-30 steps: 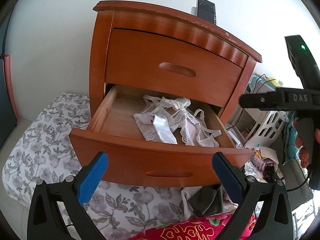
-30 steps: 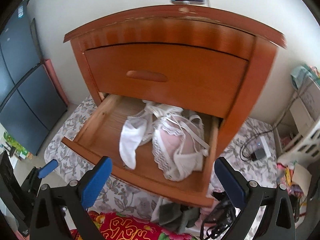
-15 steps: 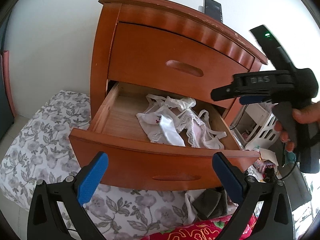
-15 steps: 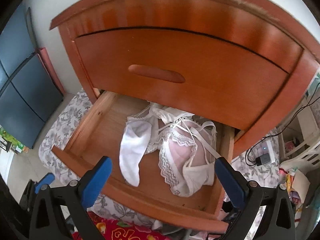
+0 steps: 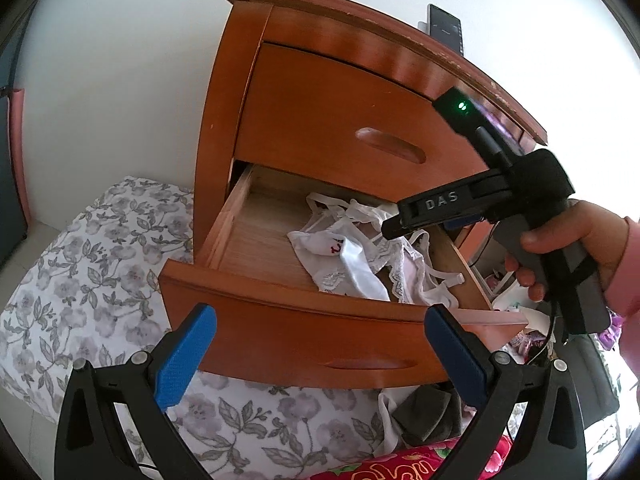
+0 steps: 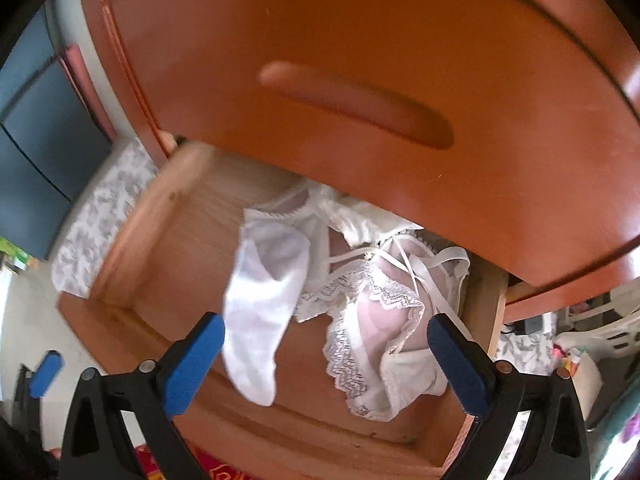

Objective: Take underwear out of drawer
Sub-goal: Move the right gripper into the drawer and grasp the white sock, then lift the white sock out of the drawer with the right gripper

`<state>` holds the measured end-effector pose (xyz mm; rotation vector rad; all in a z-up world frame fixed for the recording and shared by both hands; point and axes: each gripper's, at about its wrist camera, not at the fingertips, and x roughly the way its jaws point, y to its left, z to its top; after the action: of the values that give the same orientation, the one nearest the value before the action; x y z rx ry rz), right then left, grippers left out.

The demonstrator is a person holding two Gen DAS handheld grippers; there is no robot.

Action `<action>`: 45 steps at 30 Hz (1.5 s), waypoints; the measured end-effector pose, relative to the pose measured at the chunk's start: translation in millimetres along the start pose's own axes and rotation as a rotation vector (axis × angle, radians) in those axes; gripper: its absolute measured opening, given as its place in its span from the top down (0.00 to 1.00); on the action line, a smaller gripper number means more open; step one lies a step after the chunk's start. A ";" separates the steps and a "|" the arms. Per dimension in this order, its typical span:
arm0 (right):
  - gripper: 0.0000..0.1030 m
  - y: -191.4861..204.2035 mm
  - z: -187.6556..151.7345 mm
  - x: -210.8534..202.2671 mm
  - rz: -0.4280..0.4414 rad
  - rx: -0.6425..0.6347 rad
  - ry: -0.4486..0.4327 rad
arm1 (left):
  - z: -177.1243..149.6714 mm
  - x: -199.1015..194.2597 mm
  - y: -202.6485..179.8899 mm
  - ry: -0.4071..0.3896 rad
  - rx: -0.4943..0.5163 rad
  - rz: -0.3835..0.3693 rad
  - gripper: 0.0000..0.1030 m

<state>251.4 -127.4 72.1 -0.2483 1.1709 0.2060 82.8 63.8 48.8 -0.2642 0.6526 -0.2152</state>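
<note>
The right gripper (image 6: pixel 326 356) has dropped close over the underwear (image 6: pixel 360 300) in the drawer (image 5: pixel 304 332); fingers wide apart, empty; a grab looks imminent; left gripper (image 5: pixel 320 356) likewise spread, empty.

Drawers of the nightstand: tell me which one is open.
The lower drawer is open, pulled out with white underwear lying inside. The upper drawer sits shut, flush with the frame.

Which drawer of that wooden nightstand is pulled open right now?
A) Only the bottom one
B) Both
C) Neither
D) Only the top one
A: the bottom drawer is pulled out with white underwear lying inside, while the top drawer sits flush and closed in the nightstand.
</note>
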 end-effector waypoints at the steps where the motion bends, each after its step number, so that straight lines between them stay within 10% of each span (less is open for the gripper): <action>1: 0.02 -0.7 0.9 4.2 0.000 0.008 0.010 | -0.1 0.5 0.6 0.002 -0.001 0.000 0.00; 17: 0.21 40.8 3.4 47.3 0.122 -0.046 0.153 | -1.9 5.9 7.8 0.023 -0.005 -0.001 0.00; 28: 0.84 41.9 2.8 64.8 0.091 -0.031 0.175 | -1.1 5.5 7.9 0.025 -0.008 0.002 0.00; 45: 0.90 -11.7 -10.9 -63.2 0.106 0.064 -0.095 | 2.8 -20.2 -13.1 -0.002 0.037 0.017 0.00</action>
<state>221.4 -143.8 127.6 -0.1195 1.0957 0.2701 67.4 57.5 66.4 -0.2233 0.6485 -0.2111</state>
